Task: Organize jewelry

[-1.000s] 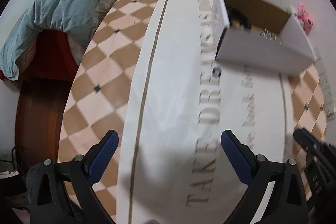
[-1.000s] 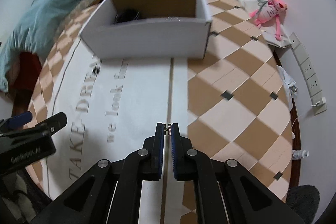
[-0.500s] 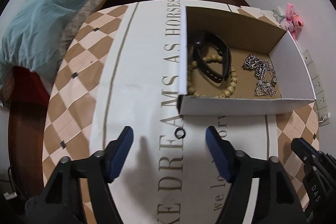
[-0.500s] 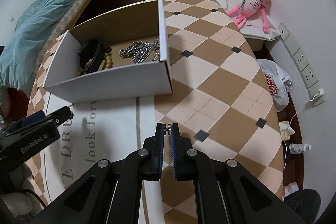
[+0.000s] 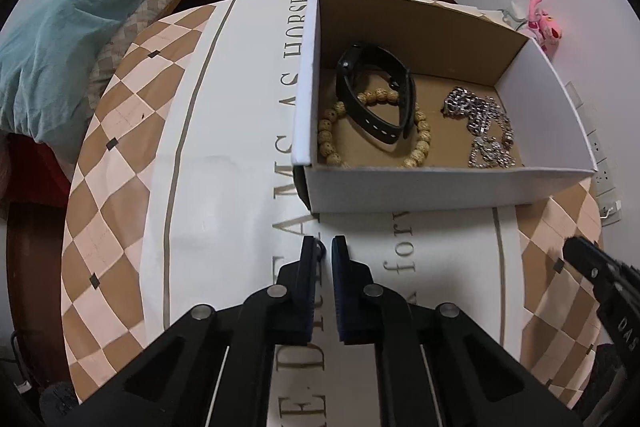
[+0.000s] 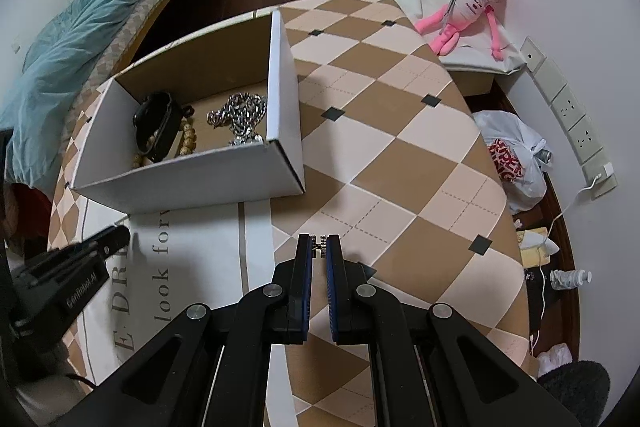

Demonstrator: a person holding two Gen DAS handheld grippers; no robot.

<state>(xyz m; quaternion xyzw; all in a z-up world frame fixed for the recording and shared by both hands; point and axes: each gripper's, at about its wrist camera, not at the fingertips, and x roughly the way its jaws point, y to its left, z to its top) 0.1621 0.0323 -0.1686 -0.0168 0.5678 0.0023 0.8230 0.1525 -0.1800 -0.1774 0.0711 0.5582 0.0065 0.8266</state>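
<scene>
Brown-and-cream checked cloth (image 5: 120, 131) covers the table, with a white runner (image 5: 232, 155) printed with grey lettering laid along it.

At the near edge of that runner, a small dark ring (image 5: 319, 246) sits at the very tips of the left gripper (image 5: 325, 247). Its jaws have just been closing and now stand together on the ring, which is only partly visible. The right gripper (image 6: 319, 247) is likewise clamped, pinching a tiny silvery metal piece (image 6: 316, 247) above the checked cloth. What kind of jewelry that piece is cannot be told.

Just beyond both sets of tongs stands an open white cardboard box (image 5: 440, 187) with a brown inside. In it lie three things:
- a black strap (image 5: 360, 107), looped and resting over the bracelet in the left part
- a pale beaded bracelet (image 5: 420, 143)
- a heap of silver chain (image 5: 488, 131) in the right part, apart from the other two

The two grippers hang side by side in front of the box, each showing at the edge of the other's view.

Further out, a teal quilt (image 5: 80, 27) lies on a bed to the left. To the right, a pink plush toy (image 6: 468, 11) lies against the wall. A white plastic bag (image 6: 516, 163) sits on the floor below a row of wall sockets (image 6: 576, 123).
</scene>
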